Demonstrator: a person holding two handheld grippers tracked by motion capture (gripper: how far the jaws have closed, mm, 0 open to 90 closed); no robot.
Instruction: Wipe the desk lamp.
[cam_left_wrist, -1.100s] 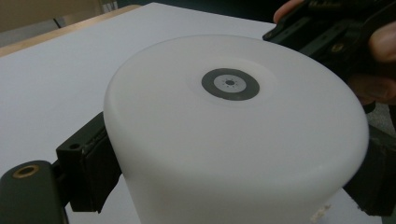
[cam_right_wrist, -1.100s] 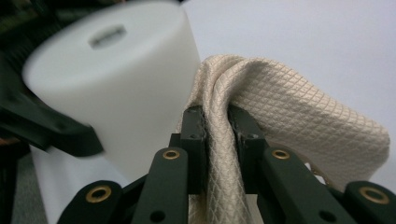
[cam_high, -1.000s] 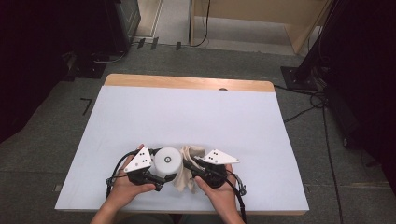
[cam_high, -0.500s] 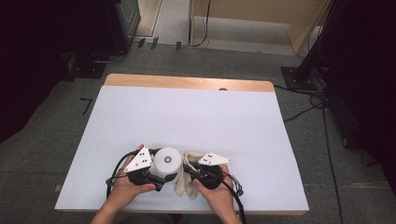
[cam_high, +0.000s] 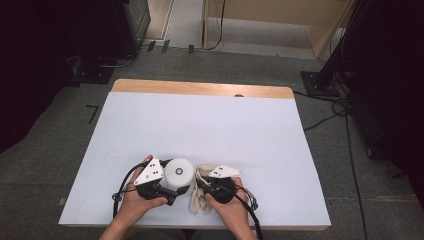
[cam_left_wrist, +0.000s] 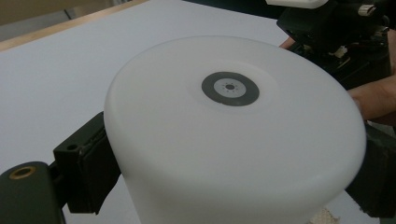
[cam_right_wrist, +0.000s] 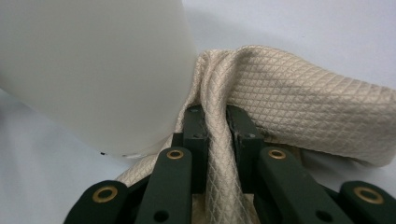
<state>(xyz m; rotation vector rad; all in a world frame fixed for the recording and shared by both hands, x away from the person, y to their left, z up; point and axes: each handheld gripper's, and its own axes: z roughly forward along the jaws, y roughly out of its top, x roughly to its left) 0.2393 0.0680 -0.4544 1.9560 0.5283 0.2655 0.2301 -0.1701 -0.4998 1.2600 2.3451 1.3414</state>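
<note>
While pinched, cloth (cam_right_wrist: 219, 154) between right jaws.

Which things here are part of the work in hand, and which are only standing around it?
In the job:
- white cylinder, clamped in the left gripper
- beige quilted cloth, pinched in the right gripper, touching the cylinder

Only around:
- white table that bears them
- black cables on the floor
- wooden furniture behind

A white surface (cam_high: 200, 130) spans the middle of the frame, with a bare wooden strip (cam_high: 200, 88) along its far edge. Grey carpeted floor (cam_high: 55, 125) surrounds it. Black cables (cam_high: 330, 117) trail across the floor at right, and a black stand base (cam_high: 320, 82) sits at upper right.
</note>
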